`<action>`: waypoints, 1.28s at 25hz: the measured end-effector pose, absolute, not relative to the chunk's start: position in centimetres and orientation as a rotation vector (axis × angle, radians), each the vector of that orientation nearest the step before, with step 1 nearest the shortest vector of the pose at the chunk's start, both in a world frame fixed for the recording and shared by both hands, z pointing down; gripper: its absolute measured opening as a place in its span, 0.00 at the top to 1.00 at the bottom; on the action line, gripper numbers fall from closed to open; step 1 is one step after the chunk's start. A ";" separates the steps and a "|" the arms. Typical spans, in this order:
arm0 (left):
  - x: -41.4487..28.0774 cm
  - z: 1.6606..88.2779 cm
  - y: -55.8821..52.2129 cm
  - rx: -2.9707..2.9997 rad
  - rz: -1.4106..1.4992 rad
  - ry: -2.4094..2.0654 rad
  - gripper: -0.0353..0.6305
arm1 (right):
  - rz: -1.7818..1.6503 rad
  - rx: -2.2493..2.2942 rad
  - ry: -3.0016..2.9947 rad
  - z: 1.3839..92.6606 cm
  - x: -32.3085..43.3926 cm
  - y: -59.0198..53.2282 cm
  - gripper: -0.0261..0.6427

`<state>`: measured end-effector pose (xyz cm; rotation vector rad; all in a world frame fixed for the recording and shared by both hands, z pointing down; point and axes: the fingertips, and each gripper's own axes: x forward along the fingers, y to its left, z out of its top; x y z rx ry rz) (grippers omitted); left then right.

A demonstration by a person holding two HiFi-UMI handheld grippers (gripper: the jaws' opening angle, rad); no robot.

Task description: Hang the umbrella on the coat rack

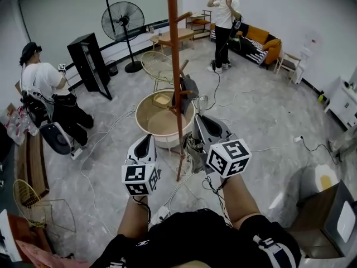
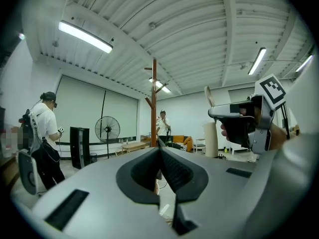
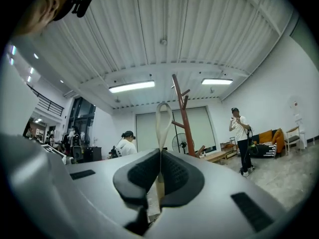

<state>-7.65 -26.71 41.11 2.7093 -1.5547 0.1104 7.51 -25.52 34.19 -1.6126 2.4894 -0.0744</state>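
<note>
The red-brown coat rack pole (image 1: 175,66) rises from the floor just ahead of me, with pegs near its top. A dark folded umbrella (image 1: 187,89) hangs close against the pole at mid height. My right gripper (image 1: 201,119) is right of the pole and shut on a cream strap loop (image 3: 162,117) that stands up out of its jaws; the rack (image 3: 182,118) shows just behind it. My left gripper (image 1: 146,141) is left of the pole, jaws closed on nothing (image 2: 159,151). The left gripper view shows the right gripper (image 2: 241,119) and the strap loop (image 2: 209,96).
A round beige tub-like table (image 1: 144,109) stands behind the rack's foot, with a wire chair (image 1: 156,65) beyond. A standing fan (image 1: 122,21), black cabinet (image 1: 89,60), orange sofa (image 1: 257,38) and two people (image 1: 47,91) (image 1: 225,15) stand around. Cables (image 1: 95,144) lie over the floor.
</note>
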 end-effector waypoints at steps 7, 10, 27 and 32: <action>0.2 39.8 -34.4 2.672 0.095 -1.637 0.92 | -0.078 -1.464 2.597 33.0 14.3 -34.1 0.93; 2.3 39.6 -36.7 2.657 0.100 -1.655 0.92 | -0.097 -1.409 2.623 32.4 15.9 -37.1 0.93; 2.6 38.2 -44.4 2.650 0.083 -1.719 0.92 | -0.123 -1.121 2.655 25.4 16.7 -46.6 0.93; 1.8 38.2 -44.6 2.646 0.086 -1.757 0.92 | -0.104 -1.025 2.656 22.4 15.4 -48.0 0.93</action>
